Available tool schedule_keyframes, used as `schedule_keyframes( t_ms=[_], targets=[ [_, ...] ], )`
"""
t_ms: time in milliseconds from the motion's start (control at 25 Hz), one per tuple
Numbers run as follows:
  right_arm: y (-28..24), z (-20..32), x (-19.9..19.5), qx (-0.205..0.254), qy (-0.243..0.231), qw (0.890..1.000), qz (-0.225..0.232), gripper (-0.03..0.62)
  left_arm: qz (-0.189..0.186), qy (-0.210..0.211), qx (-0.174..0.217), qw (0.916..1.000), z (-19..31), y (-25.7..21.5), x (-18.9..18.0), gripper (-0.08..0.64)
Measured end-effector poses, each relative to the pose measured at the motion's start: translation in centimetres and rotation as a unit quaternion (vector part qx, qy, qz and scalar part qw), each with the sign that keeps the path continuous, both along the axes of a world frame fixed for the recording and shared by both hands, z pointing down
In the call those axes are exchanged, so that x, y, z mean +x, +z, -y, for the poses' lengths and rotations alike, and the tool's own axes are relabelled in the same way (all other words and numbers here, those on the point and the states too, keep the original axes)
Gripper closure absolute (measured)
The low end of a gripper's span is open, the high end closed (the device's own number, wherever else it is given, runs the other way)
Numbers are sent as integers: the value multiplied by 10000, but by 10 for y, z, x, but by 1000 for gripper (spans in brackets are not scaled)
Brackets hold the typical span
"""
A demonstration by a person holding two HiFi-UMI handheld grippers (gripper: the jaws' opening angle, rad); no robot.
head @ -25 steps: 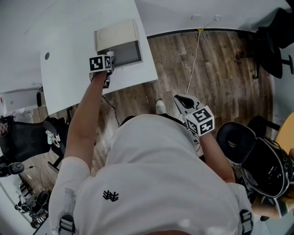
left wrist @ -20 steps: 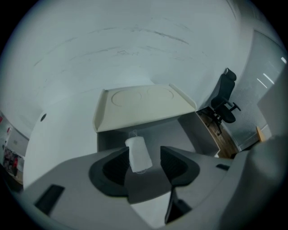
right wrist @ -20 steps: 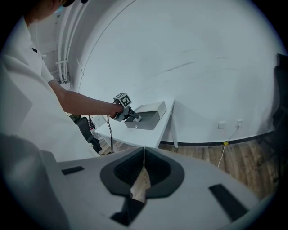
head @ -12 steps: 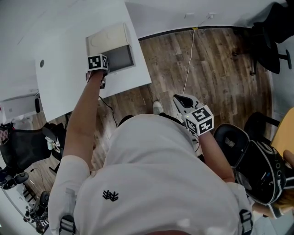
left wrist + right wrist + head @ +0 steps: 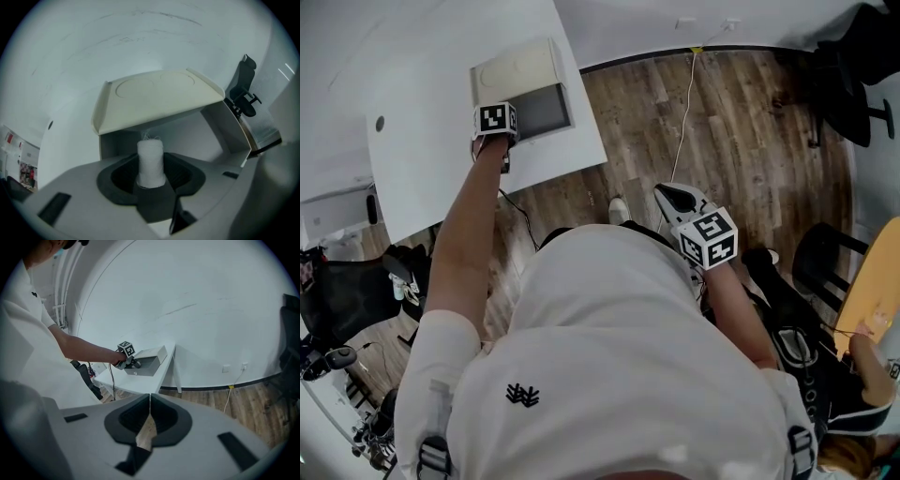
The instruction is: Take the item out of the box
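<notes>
An open beige box (image 5: 517, 70) with its lid raised sits on the white table (image 5: 431, 56); the right gripper view shows the box (image 5: 149, 363) from afar. My left gripper (image 5: 506, 129) reaches down into the box's open front. In the left gripper view a white roll (image 5: 150, 154) stands upright between the jaws of the left gripper (image 5: 150, 165), under the lid (image 5: 157, 98). The jaws have just been closing and the pads touch the roll's sides. My right gripper (image 5: 678, 200) hangs over the floor, away from the table, shut with nothing in it (image 5: 150, 401).
The table's near edge (image 5: 544, 173) drops to wooden floor (image 5: 722, 141). A white cable (image 5: 686, 112) runs down from a wall socket. A black office chair (image 5: 853, 66) stands at the far right, and black gear (image 5: 797, 347) lies by my right arm.
My left gripper has dipped a little into the box's open front. The right gripper has stayed over the floor. The head view has shifted slightly.
</notes>
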State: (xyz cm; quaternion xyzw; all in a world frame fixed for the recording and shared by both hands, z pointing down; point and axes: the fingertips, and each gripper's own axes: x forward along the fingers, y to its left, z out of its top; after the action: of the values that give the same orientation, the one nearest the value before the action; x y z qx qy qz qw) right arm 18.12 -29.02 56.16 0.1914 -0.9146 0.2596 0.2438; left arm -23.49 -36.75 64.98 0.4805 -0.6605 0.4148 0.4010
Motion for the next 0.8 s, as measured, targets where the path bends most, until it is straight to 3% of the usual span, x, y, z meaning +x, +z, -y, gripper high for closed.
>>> schedule_keyframes(
  t_ms=[240, 480, 800],
  targets=[
    [-6, 0, -9, 25, -96, 10000, 4, 582, -223, 124, 186, 9995, -2, -12, 10, 388],
    [-6, -8, -26, 65, -229, 9997, 18, 583, -453, 263, 633, 9966, -1, -34, 19, 388],
    [-10, -29, -61, 156, -401, 9991, -26, 583, -977, 591, 1391, 9837, -14, -77, 39, 390]
  ],
)
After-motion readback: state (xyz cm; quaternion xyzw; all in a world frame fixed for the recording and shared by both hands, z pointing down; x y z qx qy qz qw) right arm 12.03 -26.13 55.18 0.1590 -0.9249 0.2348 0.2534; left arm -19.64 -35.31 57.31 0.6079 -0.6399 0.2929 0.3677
